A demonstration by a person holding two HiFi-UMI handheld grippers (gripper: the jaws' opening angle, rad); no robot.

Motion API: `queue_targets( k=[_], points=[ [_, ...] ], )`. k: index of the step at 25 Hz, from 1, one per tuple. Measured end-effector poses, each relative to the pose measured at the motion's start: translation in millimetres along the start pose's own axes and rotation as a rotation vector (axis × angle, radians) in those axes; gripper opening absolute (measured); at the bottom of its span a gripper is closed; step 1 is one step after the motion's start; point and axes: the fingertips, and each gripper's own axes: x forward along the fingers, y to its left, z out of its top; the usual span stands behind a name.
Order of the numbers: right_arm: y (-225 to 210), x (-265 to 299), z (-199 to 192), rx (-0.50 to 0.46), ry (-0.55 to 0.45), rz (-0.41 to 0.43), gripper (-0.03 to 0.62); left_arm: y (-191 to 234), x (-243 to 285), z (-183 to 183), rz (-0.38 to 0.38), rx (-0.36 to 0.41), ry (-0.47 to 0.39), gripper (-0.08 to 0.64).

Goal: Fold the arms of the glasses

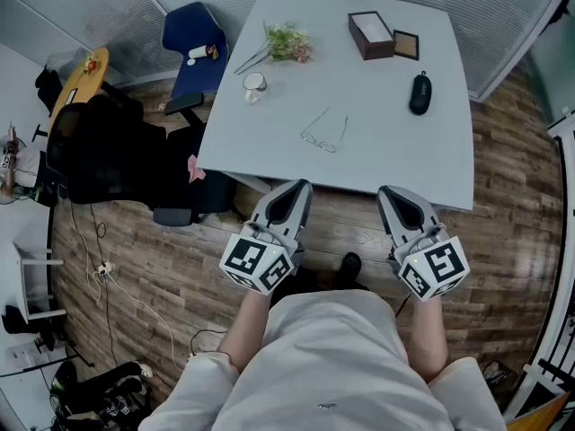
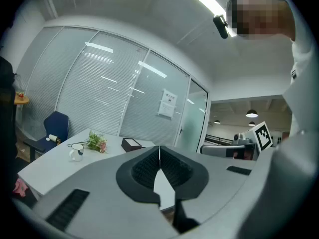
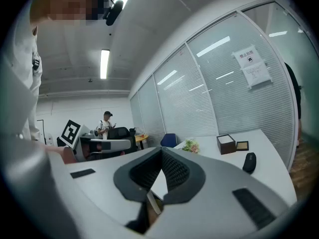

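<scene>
The large white rectangular table (image 1: 395,164) carries everything. Just short of its near edge, the grey left gripper (image 1: 299,189) and the grey right gripper (image 1: 389,193) are held side by side, each with its jaws pressed together on nothing. A dark brown open box (image 1: 370,34) stands at the table's far side, and a black oval object (image 1: 420,92) lies toward the right edge. The thin wire-framed glasses (image 1: 324,133) lie mid-table with their arms unfolded, well apart from both grippers.

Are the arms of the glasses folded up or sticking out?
Sticking out: the glasses lie on the table with both arms spread away from the lenses.
</scene>
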Motion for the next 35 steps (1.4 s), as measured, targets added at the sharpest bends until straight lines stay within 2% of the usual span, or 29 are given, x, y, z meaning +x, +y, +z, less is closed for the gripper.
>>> queue_targets(
  k=[6,14,20,31,35],
  points=[
    [1,-9,-1,-0.005,-0.003,0.004,0.005,-7,1,-2,-0.005,0.005,0.009,0.021],
    [-8,-23,-9,0.037,0.004,-0.008,0.006,-13,-3,-3,0.006,0.003,0.008,0.021],
    [-12,-28,-11,0.021,0.005,-0.016,0.009,-10,-9,-3,0.029,0.024,0.010,0.022],
    [-17,-39,-13,0.028,0.007,-0.013,0.056,-13,-15,-4,0.055,0.036,0.004,0.023],
    [-14,-38,-13,0.046,-0.004,-0.007,0.107,-4,-21,-3,0.074,0.029,0.010,0.025]
  ],
)
